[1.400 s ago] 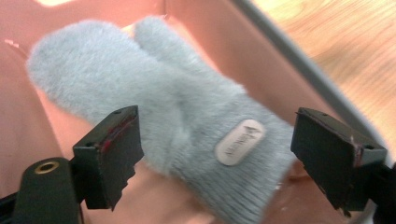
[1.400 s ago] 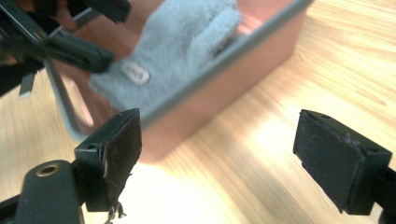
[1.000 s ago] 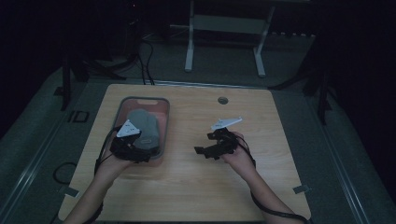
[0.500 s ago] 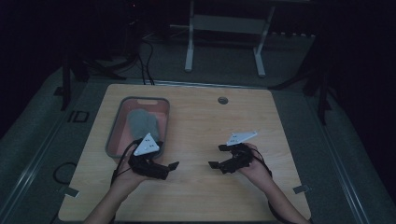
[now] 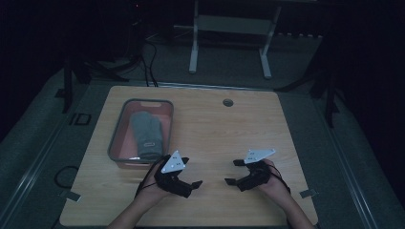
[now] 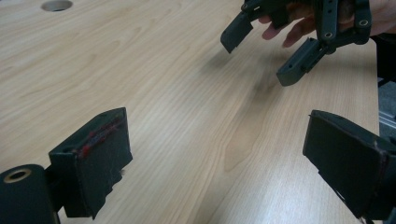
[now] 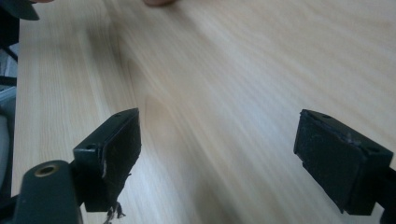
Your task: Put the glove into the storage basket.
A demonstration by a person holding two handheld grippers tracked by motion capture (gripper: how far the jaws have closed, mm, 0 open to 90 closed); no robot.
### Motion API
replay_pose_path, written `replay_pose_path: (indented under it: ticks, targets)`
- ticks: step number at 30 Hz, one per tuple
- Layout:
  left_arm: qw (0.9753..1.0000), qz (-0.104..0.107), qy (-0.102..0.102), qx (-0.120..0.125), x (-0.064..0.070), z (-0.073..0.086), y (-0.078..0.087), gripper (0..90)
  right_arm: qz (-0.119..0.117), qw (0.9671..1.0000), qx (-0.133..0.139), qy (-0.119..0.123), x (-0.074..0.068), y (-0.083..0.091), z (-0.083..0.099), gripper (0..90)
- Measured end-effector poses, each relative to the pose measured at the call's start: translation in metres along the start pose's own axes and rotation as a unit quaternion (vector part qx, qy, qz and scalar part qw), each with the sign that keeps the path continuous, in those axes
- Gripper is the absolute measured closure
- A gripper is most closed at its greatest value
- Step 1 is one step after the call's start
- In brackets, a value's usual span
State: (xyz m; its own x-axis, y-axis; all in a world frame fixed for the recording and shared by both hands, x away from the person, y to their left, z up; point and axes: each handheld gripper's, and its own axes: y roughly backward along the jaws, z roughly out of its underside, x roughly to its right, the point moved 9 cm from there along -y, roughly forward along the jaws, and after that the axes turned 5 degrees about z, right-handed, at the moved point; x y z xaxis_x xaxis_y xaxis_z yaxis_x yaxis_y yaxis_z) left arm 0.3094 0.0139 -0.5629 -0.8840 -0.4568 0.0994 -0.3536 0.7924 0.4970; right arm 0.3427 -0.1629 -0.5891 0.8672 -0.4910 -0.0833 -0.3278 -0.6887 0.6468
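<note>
- Grey mitten (image 5: 146,135) lies flat in red tray (image 5: 116,143), counter's left side.
- Looks soft, light, floppy; pinch cuff end, likely sags.
- Left gripper (image 5: 190,186) and right gripper (image 5: 232,172): jaws wide, empty, hovering over bare counter (image 5: 210,129) near front edge.

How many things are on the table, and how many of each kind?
Red-and-grey tray: 1
Grey folded cloth in the tray: 1
Black grippers, left gripper and right gripper, both open and empty: 2
Total: 4
</note>
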Motion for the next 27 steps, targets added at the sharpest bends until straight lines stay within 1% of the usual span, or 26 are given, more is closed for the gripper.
replay_pose_path:
  ticks: [1, 3, 4, 5, 7, 9, 11, 13, 15, 17, 19, 21, 22, 26, 27]
  targets:
    - [1.0, 0.004, 0.002, -0.004, 0.001, 0.002, -0.004, 7.9, 0.0, 1.0, 0.0, 0.0, 0.001, 0.001, 0.004, 14.8]
    - [0.9999, 0.013, 0.007, -0.004, 0.004, 0.006, -0.012, 7.9, 0.003, 1.0, 0.001, -0.005, 0.001, 0.003, 0.011, 14.8]
    - [0.9998, 0.015, 0.007, -0.005, 0.006, 0.008, -0.016, 7.9, 0.0, 1.0, 0.004, -0.007, 0.001, 0.005, 0.013, 14.9]
    - [0.9998, 0.018, 0.002, -0.007, 0.007, 0.01, -0.02, 7.9, 0.001, 1.0, 0.005, -0.008, 0.001, 0.006, 0.016, 14.8]
    - [0.9997, 0.024, 0.0, -0.012, 0.01, 0.013, -0.026, 7.9, 0.001, 0.9999, 0.009, -0.007, 0.001, 0.008, 0.021, 14.8]
    - [0.9995, 0.029, -0.005, -0.015, 0.013, 0.015, -0.031, 7.9, 0.001, 1.0, 0.005, -0.008, 0.002, 0.01, 0.027, 14.8]
    - [0.9994, 0.03, -0.009, -0.017, 0.016, 0.017, -0.035, 7.9, 0.0, 1.0, 0.002, -0.006, 0.002, 0.012, 0.032, 14.8]
    - [0.9992, 0.034, -0.01, -0.019, 0.018, 0.019, -0.038, 7.9, 0.003, 1.0, 0.0, -0.004, 0.002, 0.015, 0.037, 14.8]
    - [0.9992, 0.035, -0.01, -0.018, 0.019, 0.021, -0.04, 7.9, 0.009, 1.0, 0.001, -0.002, 0.004, 0.019, 0.041, 14.5]
    - [0.9993, 0.032, -0.013, -0.017, 0.02, 0.022, -0.041, 7.9, 0.023, 0.9997, 0.007, -0.004, 0.007, 0.024, 0.044, 14.6]
    - [0.9991, 0.031, -0.016, -0.022, 0.02, 0.025, -0.042, 7.9, 0.028, 0.9995, 0.01, -0.008, 0.01, 0.029, 0.049, 14.6]
    - [0.9992, 0.032, -0.012, -0.023, 0.02, 0.027, -0.042, 7.9, 0.041, 0.999, 0.016, -0.005, 0.015, 0.034, 0.053, 14.8]
    - [0.9992, 0.032, -0.013, -0.021, 0.02, 0.027, -0.042, 7.9, 0.046, 0.9988, 0.015, -0.006, 0.017, 0.037, 0.056, 14.9]
    - [0.9991, 0.036, -0.012, -0.019, 0.021, 0.027, -0.042, 7.9, 0.057, 0.998, 0.023, -0.013, 0.024, 0.044, 0.063, 15.1]
    - [0.9989, 0.038, -0.011, -0.023, 0.021, 0.028, -0.043, 7.8, 0.059, 0.9978, 0.024, -0.016, 0.026, 0.046, 0.064, 15.2]
